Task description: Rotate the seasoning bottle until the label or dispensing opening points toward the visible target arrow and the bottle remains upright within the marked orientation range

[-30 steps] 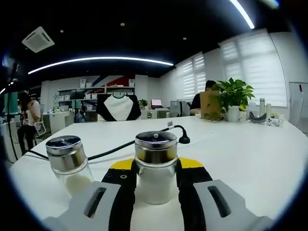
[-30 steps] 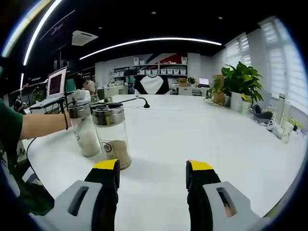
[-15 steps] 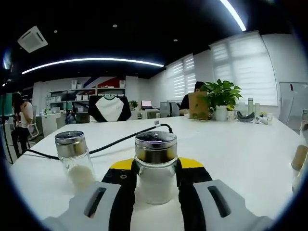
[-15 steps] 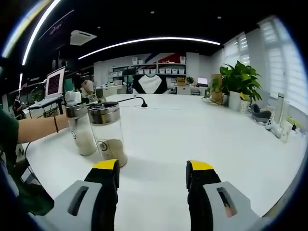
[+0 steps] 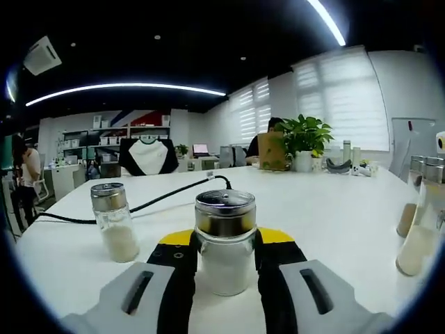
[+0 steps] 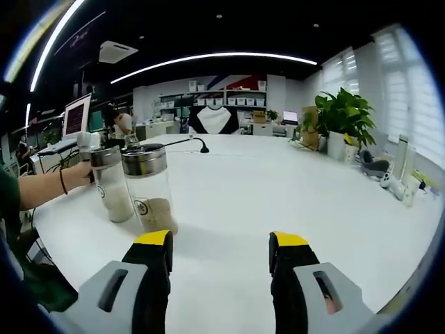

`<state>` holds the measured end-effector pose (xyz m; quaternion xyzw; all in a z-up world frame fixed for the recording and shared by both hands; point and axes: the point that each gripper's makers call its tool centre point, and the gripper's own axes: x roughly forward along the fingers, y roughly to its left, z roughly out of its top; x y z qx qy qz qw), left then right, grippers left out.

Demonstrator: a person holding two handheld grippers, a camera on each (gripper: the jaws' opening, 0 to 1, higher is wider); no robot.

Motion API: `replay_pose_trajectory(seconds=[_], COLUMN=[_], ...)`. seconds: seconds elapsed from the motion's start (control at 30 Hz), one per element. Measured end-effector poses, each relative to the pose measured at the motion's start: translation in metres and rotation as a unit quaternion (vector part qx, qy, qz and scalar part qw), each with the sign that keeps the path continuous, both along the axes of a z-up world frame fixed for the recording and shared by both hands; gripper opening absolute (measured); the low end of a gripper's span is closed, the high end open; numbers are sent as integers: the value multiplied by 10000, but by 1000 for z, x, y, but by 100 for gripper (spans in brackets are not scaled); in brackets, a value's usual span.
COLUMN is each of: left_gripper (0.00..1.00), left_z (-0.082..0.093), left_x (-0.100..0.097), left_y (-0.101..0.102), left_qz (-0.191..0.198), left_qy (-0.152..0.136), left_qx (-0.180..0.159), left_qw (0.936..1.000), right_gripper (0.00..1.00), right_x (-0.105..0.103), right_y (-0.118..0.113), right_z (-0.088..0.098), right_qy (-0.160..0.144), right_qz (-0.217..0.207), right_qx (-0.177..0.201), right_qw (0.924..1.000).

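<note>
A glass seasoning bottle (image 5: 224, 261) with a shiny metal lid and pale contents stands upright on the white table (image 5: 334, 209). My left gripper (image 5: 226, 236) is shut on it, a yellow-tipped black jaw on either side. In the right gripper view, my right gripper (image 6: 221, 240) is open above the table with nothing between its jaws. Two more metal-lidded bottles stand to its left, one with tan powder (image 6: 149, 191) and one with white powder (image 6: 110, 184). A person's forearm (image 6: 45, 189) reaches in behind them.
A small shaker with white powder (image 5: 115, 223) stands left of the held bottle, and a black cable (image 5: 170, 196) runs behind it. Two bottles (image 5: 417, 233) show at the right edge. A potted plant (image 6: 344, 122) and small items sit at the table's far right, and a laptop (image 6: 76, 118) at the far left.
The left gripper view has swung right with the bottle still held between the jaws, bringing two bottles into its right edge. The right gripper view has barely shifted.
</note>
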<state>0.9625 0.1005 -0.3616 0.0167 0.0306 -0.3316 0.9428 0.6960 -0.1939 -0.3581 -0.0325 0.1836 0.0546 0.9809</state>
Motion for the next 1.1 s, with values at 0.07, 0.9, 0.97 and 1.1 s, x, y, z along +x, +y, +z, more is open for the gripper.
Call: replay_pose_trajectory(seconds=[0.07,0.9,0.97,1.1], left_gripper=[33,34,34,34], left_z=[-1,1,0,1], left_x=[-4,-90,-95,-106], left_y=[1,5,5,2], left_qz=[-11,-358,-343,-396], left_qy=[37,50,86,90], left_qx=[-39,-28,-22,-4], left_qw=[10000,9993,9994,9992], right_gripper=[56,56,56,56], right_x=[0,1,1,1], right_y=[0,10,11,12], right_z=[0,-4,-5,-4], right_qy=[-11,12,18,8], right_qz=[-2,178,189,197], right_qx=[-1,236,237,247], right_qw=[10000,9996,9995,9995])
